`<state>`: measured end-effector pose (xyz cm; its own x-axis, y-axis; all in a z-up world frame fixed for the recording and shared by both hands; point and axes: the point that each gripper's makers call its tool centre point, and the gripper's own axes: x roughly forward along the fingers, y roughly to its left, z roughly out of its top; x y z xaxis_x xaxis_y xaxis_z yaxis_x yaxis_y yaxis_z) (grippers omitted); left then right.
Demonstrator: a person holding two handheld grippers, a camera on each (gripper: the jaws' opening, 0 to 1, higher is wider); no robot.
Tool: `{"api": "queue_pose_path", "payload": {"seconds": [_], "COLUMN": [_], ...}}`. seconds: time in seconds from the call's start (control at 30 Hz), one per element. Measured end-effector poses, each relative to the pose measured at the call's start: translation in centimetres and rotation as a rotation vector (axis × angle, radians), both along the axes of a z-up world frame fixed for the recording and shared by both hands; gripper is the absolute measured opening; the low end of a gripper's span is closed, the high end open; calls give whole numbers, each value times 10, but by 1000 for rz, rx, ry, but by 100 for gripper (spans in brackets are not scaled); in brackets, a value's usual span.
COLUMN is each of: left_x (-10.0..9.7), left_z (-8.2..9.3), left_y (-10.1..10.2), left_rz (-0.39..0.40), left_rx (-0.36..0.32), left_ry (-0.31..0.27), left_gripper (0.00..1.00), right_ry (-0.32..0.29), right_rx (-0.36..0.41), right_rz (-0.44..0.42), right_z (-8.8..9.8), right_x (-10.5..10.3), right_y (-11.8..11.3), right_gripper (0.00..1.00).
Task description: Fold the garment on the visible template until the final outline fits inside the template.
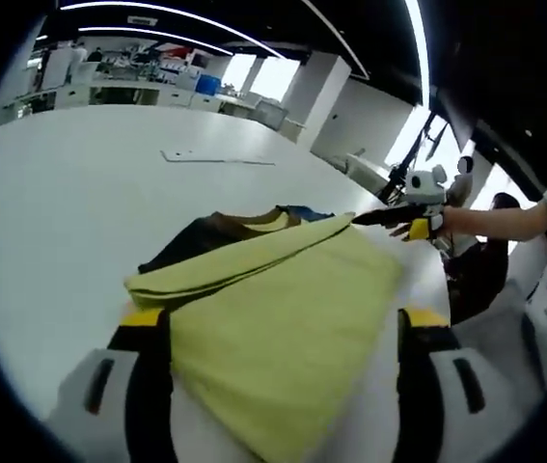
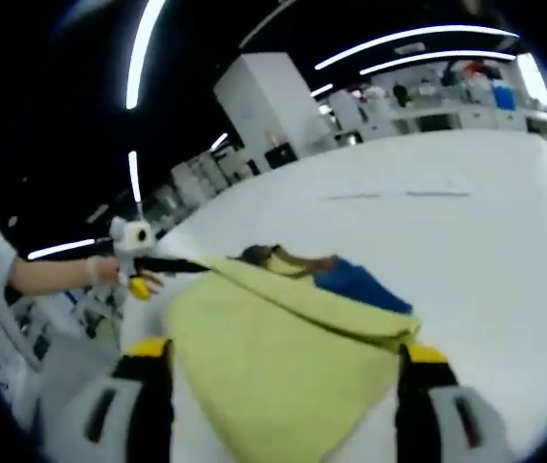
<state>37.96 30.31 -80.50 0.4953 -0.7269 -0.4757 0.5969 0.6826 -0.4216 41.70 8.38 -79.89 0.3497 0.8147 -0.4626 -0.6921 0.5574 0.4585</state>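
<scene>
A yellow-green garment (image 1: 283,309) lies folded on the white table (image 1: 80,193), with dark brown and blue cloth (image 1: 210,231) showing past its far fold. In the left gripper view my left gripper (image 1: 283,314) has its jaws wide apart, the cloth spread between and over them. My right gripper (image 1: 368,219) comes in from the right, its black tip at the garment's far corner. The right gripper view mirrors this: my right gripper (image 2: 283,349) stands wide apart around the yellow-green garment (image 2: 273,357), and my left gripper (image 2: 191,264) touches the far corner. Blue cloth (image 2: 355,282) peeks out.
Thin dark line marks (image 1: 217,159) lie on the table beyond the garment, seen again as line marks (image 2: 398,195). A person's forearm (image 1: 505,220) reaches in at the right. Desks, shelves and white pillars (image 2: 273,106) stand beyond the table's far edge.
</scene>
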Motion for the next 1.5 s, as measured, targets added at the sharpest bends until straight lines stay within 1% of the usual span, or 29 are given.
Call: {"api": "queue_pose_path", "payload": {"seconds": [0.13, 0.23, 0.3, 0.37, 0.4, 0.5, 0.6, 0.67, 0.7, 0.83, 0.97, 1.1, 1.2, 1.3, 1.4, 1.5], "left_x": [3, 9, 16, 24, 29, 38, 48, 53, 54, 56, 51, 47, 39, 32, 21, 7], "left_z": [-6, -4, 1, 3, 4, 5, 2, 2, 2, -3, 2, 11, 17, 19, 21, 23], "left_y": [-1, -1, -1, 0, 2, 2, 7, 10, 11, 15, 14, 15, 18, 22, 28, 34], "left_rz": [7, 14, 26, 39, 46, 59, 77, 82, 82, 74, 77, 71, 66, 68, 73, 84], "left_rx": [3, -4, -22, -22, -18, -32, -16, -30, -37, -27, -35, -34, -20, -13, -1, 15], "left_ry": [14, -1, -17, -24, -38, -34, -46, -41, -37, -34, -40, -60, -74, -78, -79, -78], "left_gripper": [94, 94, 94, 94, 94, 94, 95, 94, 94, 94, 94, 94, 94, 93, 91, 90], "right_ry": [17, 19, 14, 10, 6, 10, 15, 20, 22, 22, 17, -3, -10, -14, -9, -6], "right_rx": [0, 9, 13, 15, 17, 22, 26, 31, 33, 22, 18, 12, 25, 29, 30, 16], "right_rz": [-2, -6, -5, -9, -13, -32, -59, -66, -67, -59, -55, -45, -55, -72, -85, -92], "right_z": [-7, -8, -5, -4, -3, -3, -6, -5, -5, -6, -4, 4, 10, 15, 15, 12], "right_x": [4, 10, 13, 20, 23, 33, 42, 44, 41, 38, 37, 30, 24, 13, 3, -8], "right_y": [5, 8, 11, 13, 13, 14, 11, 10, 11, 10, 10, 7, 2, -6, -14, -27], "right_gripper": [95, 95, 94, 94, 93, 92, 92, 91, 91, 91, 91, 91, 90, 90, 90, 90]}}
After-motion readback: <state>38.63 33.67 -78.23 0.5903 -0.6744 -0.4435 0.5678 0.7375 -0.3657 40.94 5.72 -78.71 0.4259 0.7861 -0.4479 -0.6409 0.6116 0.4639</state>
